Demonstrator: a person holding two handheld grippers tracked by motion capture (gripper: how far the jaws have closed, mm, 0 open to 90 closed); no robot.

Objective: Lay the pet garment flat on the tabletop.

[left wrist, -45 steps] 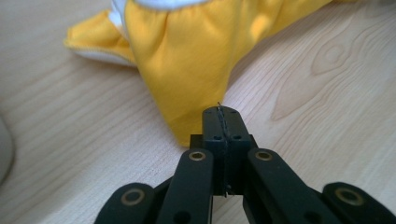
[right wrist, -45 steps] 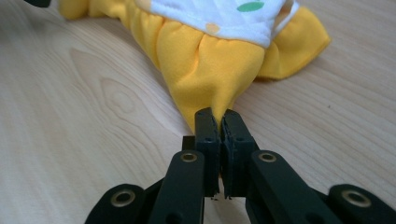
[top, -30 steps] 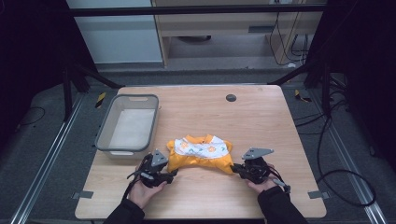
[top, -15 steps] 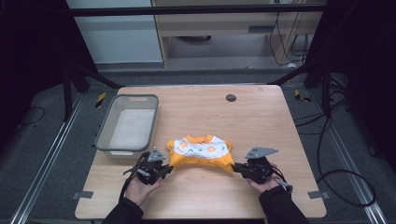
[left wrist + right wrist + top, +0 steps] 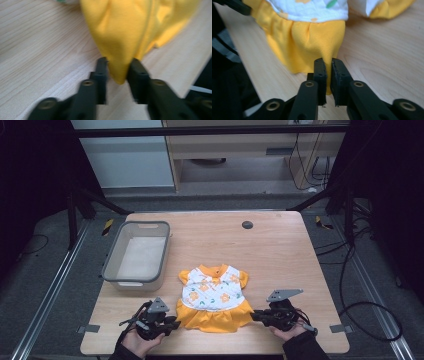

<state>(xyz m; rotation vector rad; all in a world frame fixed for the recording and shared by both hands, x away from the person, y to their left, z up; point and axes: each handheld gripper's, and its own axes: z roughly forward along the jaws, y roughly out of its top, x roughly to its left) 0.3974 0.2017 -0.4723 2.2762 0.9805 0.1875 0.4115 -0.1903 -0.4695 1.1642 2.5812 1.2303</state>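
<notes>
**Currently: Dress Spread Flat, Hem Corners at the Point of Release**

Status: the small dress (image 5: 214,297) lies flat on the bench (image 5: 280,255), lower centre of the high view, collar toward the far edge and orange skirt toward the person. The white printed bodice faces up and both sleeves lie out to the sides. Spreading appears largely complete.

Left tongs (image 5: 170,324): positioned at the lower-left hem corner. In the left gripper view the jaws have just been opening; a fold of orange skirt (image 5: 130,32) sits between them, with a visible gap on at least one side, so the grip reads as released.

Right tongs (image 5: 257,316): positioned at the lower-right hem corner. In the right gripper view the jaws have just begun opening yet stand nearly together, and the pads still pinch a thin fold of skirt (image 5: 312,45).

Remaining, by judgement: release the right corner and clear both tongs from the hem. The grey bin (image 5: 136,254), left of the dress, holds no garment; whether the dress is to go there cannot be determined.
</notes>
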